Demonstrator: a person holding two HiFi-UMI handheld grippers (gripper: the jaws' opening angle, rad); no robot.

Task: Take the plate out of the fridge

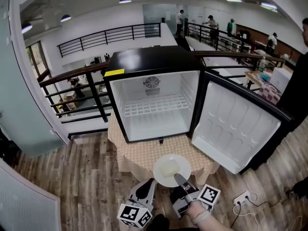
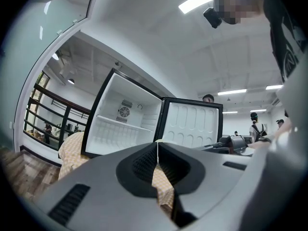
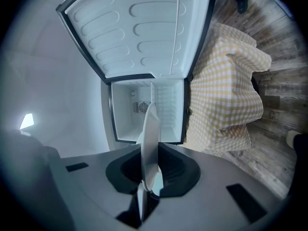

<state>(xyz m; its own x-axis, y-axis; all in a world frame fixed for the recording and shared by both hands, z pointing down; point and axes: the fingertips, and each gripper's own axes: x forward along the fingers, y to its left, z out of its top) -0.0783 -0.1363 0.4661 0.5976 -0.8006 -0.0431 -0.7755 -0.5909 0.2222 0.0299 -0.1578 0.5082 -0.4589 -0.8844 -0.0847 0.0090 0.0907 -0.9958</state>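
The white plate (image 1: 171,170) with a pale food item on it hangs over the front edge of the checkered table (image 1: 139,155), outside the open black mini fridge (image 1: 153,102). My right gripper (image 1: 181,181) is shut on the plate's near rim. In the right gripper view the plate (image 3: 149,137) shows edge-on, clamped between the jaws of the right gripper (image 3: 148,174). My left gripper (image 1: 149,184) hovers just left of the plate, apart from it. In the left gripper view the left gripper (image 2: 157,154) has its jaws pressed together with nothing between them.
The fridge door (image 1: 238,126) swings wide open to the right; the wire shelf (image 1: 155,105) inside is bare. A person in dark clothes (image 1: 296,88) stands beside the door. A power strip and cable (image 1: 243,198) lie on the wooden floor at right. A black railing (image 1: 72,90) runs behind.
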